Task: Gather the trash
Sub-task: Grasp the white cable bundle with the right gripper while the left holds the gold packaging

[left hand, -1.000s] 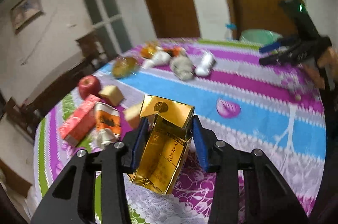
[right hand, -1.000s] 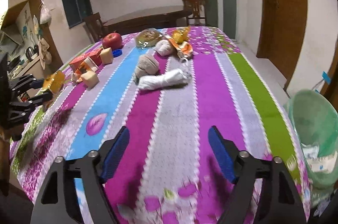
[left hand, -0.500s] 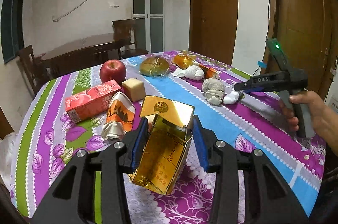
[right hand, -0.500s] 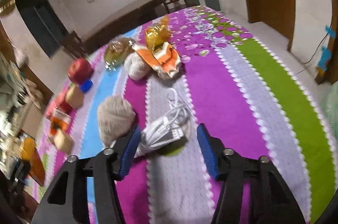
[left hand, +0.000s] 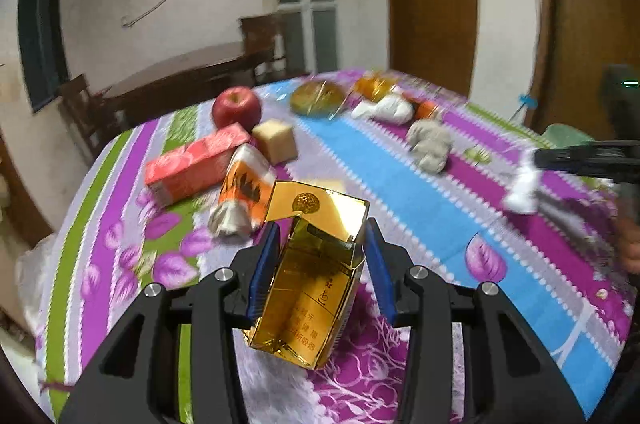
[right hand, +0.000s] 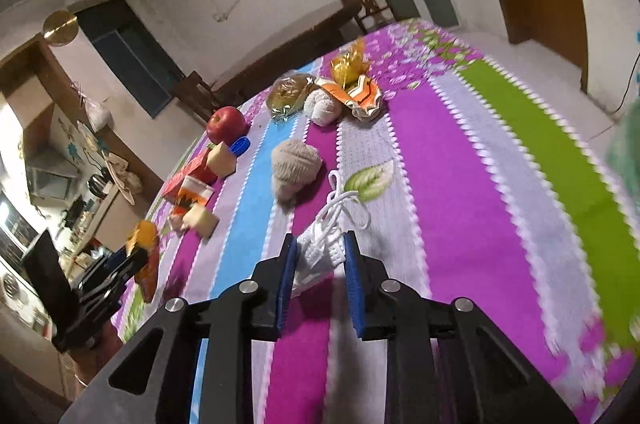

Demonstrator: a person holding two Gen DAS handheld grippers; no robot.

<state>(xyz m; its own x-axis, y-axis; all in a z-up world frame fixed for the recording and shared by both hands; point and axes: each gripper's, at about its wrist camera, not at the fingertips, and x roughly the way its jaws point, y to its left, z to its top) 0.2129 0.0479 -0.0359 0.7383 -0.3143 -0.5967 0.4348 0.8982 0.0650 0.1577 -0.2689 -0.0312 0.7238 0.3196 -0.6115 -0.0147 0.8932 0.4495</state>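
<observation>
Left claw (left hand: 320,264) clamped on a gold box (left hand: 310,288), blue pads flat against both its sides, lid flipped open at the far end. Held clear of the cloth (left hand: 408,200), tilted. Just beyond the tips — an orange wrapper (left hand: 244,192), crumpled; past it to the left a red carton (left hand: 196,166), a tan cube (left hand: 276,140) and an apple (left hand: 236,108). Bare blue and purple stripes off to the right of the claw, free room there as far as the near table edge. Further out a grey wad (left hand: 430,144).

Right claw (right hand: 320,272) narrowed onto a white bundle (right hand: 322,252) — jaws just closing, pads now pressing its sides, loose cord loops spilling forward from the tips. Bundle lifted or still on the cloth: cannot tell. Just ahead and left, the grey wad (right hand: 296,166); beyond that a white ball (right hand: 324,106), an orange-striped wrapper (right hand: 360,96) and gold foil (right hand: 348,68). To the right, wide bare stripes running to the table's edge, then floor. Far left, the other claw (right hand: 132,260) with its gold box (right hand: 144,264).
</observation>
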